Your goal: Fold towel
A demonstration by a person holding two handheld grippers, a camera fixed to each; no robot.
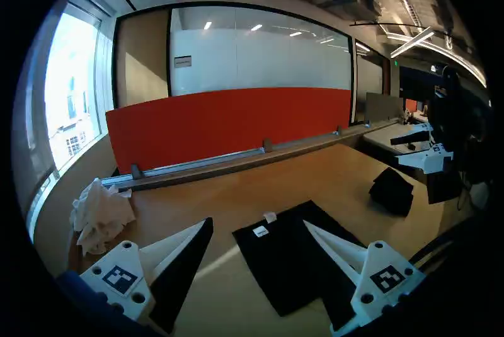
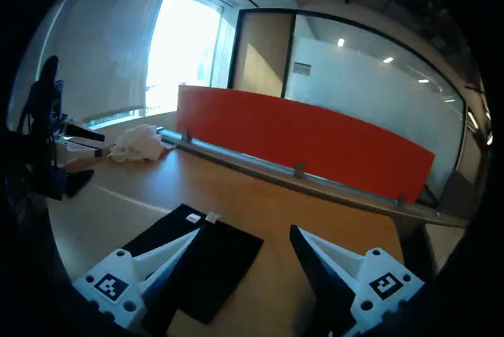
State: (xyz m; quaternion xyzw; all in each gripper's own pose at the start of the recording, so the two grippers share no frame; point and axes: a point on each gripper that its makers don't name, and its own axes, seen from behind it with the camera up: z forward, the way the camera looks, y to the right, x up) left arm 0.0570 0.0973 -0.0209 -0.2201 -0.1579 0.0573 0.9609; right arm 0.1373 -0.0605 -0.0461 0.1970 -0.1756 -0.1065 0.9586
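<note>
In the left gripper view, a crumpled white cloth [image 1: 101, 214] sits at the far left of the wooden table [image 1: 302, 176]; the left gripper [image 1: 257, 222] hangs over the table with its fingers spread wide, gripping nothing; the black towel [image 1: 286, 261] lies flat on the table between and below them; a dark folded bundle [image 1: 392, 191] lies further right. In the right gripper view, the right gripper [image 2: 246, 230] is likewise wide and empty, the towel under the finger on the view's left.

The right gripper [image 2: 247, 228] is held with fingers spread over a table [image 2: 302, 211]. A black towel [image 2: 208, 255] is laid flat at 7 o'clock; a white cloth [image 2: 135, 143] is heaped at 10 o'clock, near a red panel [image 2: 302, 142].
</note>
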